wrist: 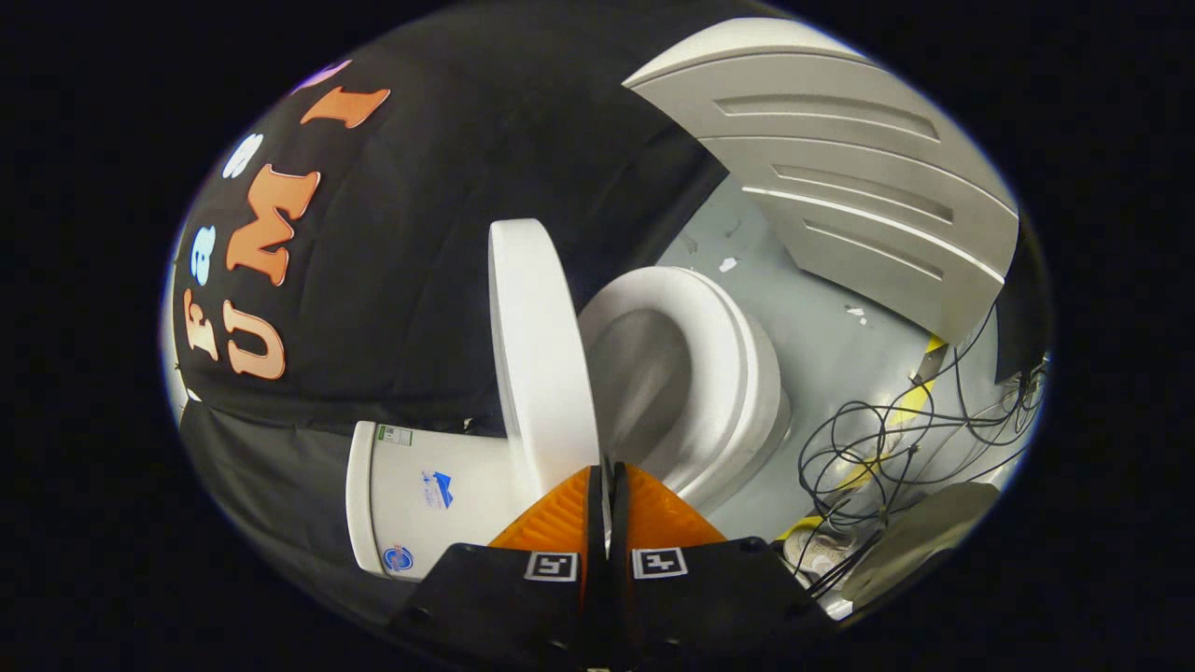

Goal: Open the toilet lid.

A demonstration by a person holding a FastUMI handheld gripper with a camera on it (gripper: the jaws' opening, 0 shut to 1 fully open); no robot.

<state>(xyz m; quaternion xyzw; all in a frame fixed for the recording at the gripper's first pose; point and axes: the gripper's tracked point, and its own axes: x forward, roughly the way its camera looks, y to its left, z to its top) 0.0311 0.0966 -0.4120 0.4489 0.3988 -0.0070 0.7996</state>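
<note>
Gripper [605, 481]: nearest item; its two fingers pressed together with only a thin seam between them, nothing visibly held, tips just short of the lid's lower edge. Square black-and-white marker tags sit on the gripper body behind the fingers.

Toilet lid [540, 355]: white, raised and standing on edge, directly ahead of the fingertips at 12 o'clock, its thin rim facing the camera.

Toilet seat [711, 347]: white ring, exposed, beyond the fingers at about 1 o'clock, just beside the lid; the bowl [644, 387] interior shows grey inside it.

Toilet tank [425, 499]: white, with small stickers, at 10 o'clock from the fingers, adjoining the lid's base.

Floor [822, 345]: pale grey, with scattered white scraps, beyond the seat at 2 o'clock.

Cables [864, 448]: dark, tangled in loops, at 3 o'clock on the floor, lying over yellow tape.

Panelled board [840, 177]: grey-white, ribbed, far beyond the seat at 1 o'clock.
</note>
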